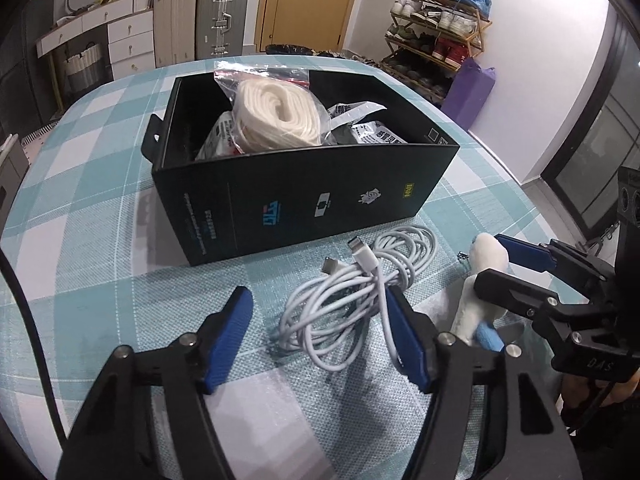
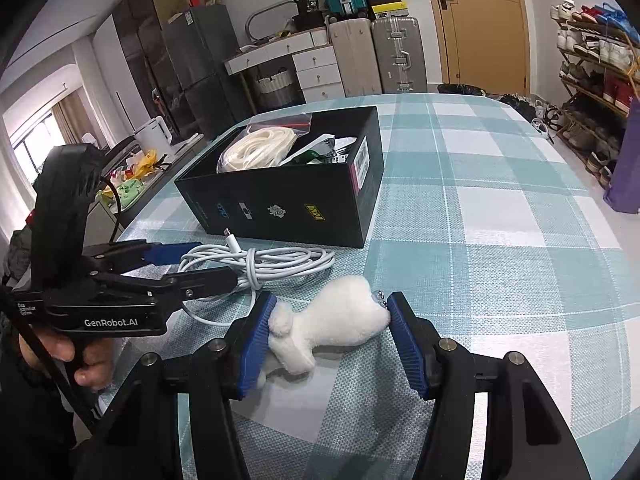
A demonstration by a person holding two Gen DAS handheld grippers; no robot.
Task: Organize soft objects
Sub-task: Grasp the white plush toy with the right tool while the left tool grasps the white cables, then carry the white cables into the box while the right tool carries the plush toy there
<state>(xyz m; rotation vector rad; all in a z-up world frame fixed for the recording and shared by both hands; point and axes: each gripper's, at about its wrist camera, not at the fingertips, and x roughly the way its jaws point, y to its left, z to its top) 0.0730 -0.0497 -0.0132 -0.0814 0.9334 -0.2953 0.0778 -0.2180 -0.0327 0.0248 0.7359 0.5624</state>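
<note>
Table with a teal-and-white checked cloth [image 2: 500, 208]. Black box [image 1: 304, 196], lid off, sits toward the far side; inside it a bagged coil of white rope [image 1: 280, 114] stands tall above the rim, with a few printed packets [image 1: 376, 134] beside it.

In front of the box, on the cloth: a loosely bundled white charging cable [image 1: 360, 292], both plugs pointing toward the box. Just right of the cable, a small white plush toy [image 2: 340, 320] lies on its side, a metal bead chain at its far end.

Right gripper [image 2: 332, 312]: spread open, low over the table, one blue pad on each side of the plush. The left-hand pad touches or nearly touches the toy's small round tail; the right-hand pad is at the bead-chain end. Toy lies flat on the cloth, not lifted.

Left gripper [image 1: 320, 312]: also open, held near the table over the near part of the cable. Its right finger [image 1: 404, 332] overlaps the bundle's edge; contact cannot be judged. Nothing clamped.

The two grippers sit close, side by side. A bare hand [image 2: 80, 356] wraps the left gripper's handle.
</note>
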